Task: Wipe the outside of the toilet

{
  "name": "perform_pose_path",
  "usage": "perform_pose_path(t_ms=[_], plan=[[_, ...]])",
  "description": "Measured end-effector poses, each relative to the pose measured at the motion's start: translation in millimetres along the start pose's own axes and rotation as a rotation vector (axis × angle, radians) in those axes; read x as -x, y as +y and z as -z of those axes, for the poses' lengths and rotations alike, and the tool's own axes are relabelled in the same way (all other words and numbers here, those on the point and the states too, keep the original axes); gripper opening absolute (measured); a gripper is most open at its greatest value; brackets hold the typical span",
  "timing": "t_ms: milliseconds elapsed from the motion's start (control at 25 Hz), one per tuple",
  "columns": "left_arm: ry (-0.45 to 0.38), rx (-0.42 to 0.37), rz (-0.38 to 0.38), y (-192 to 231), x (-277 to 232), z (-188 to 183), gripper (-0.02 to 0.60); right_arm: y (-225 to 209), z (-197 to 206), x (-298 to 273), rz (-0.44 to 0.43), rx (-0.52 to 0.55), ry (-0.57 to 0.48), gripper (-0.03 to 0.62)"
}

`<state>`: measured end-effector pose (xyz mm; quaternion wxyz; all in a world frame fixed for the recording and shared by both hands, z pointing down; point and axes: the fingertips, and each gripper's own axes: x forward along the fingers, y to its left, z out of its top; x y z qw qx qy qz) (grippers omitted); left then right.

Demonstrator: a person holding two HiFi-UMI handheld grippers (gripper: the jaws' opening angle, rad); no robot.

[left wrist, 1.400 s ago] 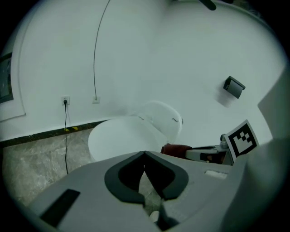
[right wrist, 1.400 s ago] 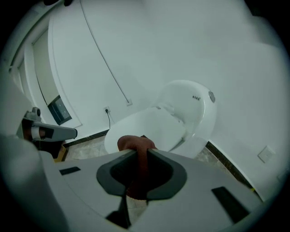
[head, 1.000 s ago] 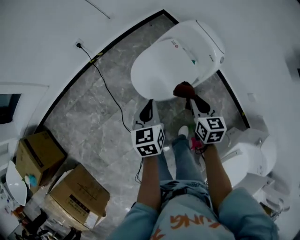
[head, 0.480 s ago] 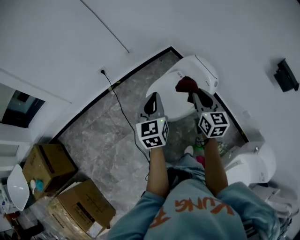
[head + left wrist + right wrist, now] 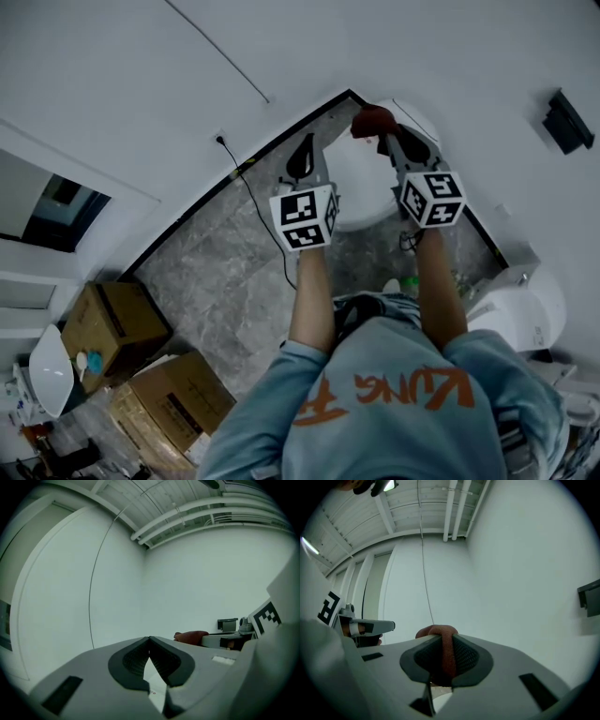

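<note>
The white toilet [image 5: 364, 192] stands against the wall, seen from above in the head view and partly covered by both grippers. My right gripper [image 5: 384, 131] is shut on a dark red cloth [image 5: 372, 120], held up near the toilet's back end by the wall. In the right gripper view the cloth [image 5: 443, 651] is pinched between the pads of that gripper [image 5: 442, 641]. My left gripper [image 5: 303, 142] hovers beside the toilet's left side, jaws closed with nothing between them [image 5: 150, 641]. The left gripper view also shows the cloth [image 5: 191, 636], off to the right.
A black power cable [image 5: 255, 204] runs from a wall socket [image 5: 220, 141] across the grey marble floor. Two cardboard boxes [image 5: 111, 319] [image 5: 173, 403] sit at the lower left. A second white fixture [image 5: 520, 314] stands at the right. A black device [image 5: 567, 120] hangs on the wall.
Both grippers have risen and moved forward, from the front rim of the bowl to its back end near the wall. The cloth travelled along in the right gripper.
</note>
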<state>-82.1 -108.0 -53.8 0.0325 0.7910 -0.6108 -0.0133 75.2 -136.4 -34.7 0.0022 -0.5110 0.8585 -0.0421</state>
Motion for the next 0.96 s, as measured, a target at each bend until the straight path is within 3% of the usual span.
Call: perform_pose_path(t_ms=[960], plan=[[0.005, 0.029, -0.027, -5.6, -9.8, 8.7, -0.002, -4.9, -19.1, -3.3, -0.023, 0.070, -0.052, 0.055]])
